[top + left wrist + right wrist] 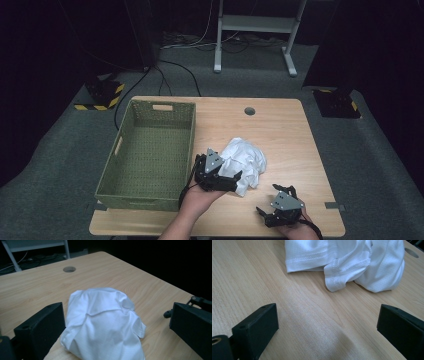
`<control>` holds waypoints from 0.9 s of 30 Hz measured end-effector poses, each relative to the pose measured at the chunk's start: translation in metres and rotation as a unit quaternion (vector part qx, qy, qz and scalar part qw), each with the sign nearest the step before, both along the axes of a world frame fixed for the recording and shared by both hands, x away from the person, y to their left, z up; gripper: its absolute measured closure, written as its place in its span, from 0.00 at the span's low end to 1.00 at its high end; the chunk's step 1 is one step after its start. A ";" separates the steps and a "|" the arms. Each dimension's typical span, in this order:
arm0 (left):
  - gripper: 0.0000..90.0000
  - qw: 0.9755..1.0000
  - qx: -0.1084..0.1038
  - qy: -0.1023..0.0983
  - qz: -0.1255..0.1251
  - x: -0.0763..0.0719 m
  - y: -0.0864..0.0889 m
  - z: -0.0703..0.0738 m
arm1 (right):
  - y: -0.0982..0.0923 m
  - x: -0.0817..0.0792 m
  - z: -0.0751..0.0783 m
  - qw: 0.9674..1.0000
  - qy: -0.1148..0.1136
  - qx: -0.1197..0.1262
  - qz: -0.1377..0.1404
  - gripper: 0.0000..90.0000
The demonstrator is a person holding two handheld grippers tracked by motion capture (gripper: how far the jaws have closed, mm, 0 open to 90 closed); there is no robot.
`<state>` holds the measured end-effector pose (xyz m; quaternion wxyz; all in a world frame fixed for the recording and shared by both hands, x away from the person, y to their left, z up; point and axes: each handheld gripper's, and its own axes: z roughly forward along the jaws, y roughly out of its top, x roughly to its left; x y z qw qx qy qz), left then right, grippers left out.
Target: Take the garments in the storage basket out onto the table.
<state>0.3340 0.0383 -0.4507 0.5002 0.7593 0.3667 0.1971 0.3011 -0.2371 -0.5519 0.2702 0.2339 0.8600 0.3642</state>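
A crumpled white garment [246, 161] lies on the wooden table [280, 125], just right of a green basket. My left gripper [223, 169] is at the garment's left side, open, and the white garment [105, 322] bulges between its wide-apart jaws; whether they touch it I cannot tell. My right gripper [272, 199] sits near the table's front right, open over bare wood [312, 322]. The garment's hemmed edges [342, 262] lie a short way ahead of its jaws.
A green perforated basket [150, 202] with nothing in it takes up the table's left half. A round cable hole [250, 110] is near the far edge. On the dark carpet beyond stand a white desk frame [255, 25] and cables.
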 end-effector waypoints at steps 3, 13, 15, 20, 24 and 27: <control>0.00 1.000 -0.002 -0.001 -0.004 -0.007 -0.001 -0.004 | 0.000 0.000 0.000 1.000 0.000 -0.001 0.000 0.03; 0.00 1.000 0.010 0.007 -0.013 -0.025 0.002 -0.026 | 0.001 -0.001 0.000 1.000 -0.001 -0.003 0.000 0.03; 0.00 1.000 0.013 0.011 -0.013 -0.027 0.004 -0.031 | 0.001 0.000 0.000 1.000 -0.001 -0.003 0.001 0.03; 0.00 0.999 0.027 0.022 -0.018 -0.033 0.006 -0.044 | 0.001 -0.001 0.000 1.000 0.000 -0.005 0.000 0.03; 0.00 0.999 0.041 0.027 -0.017 -0.037 0.007 -0.057 | 0.001 -0.001 0.000 1.000 0.000 -0.005 -0.001 0.03; 0.00 0.998 0.053 0.033 -0.017 -0.039 0.007 -0.067 | 0.001 -0.001 0.000 1.000 -0.001 -0.006 0.000 0.03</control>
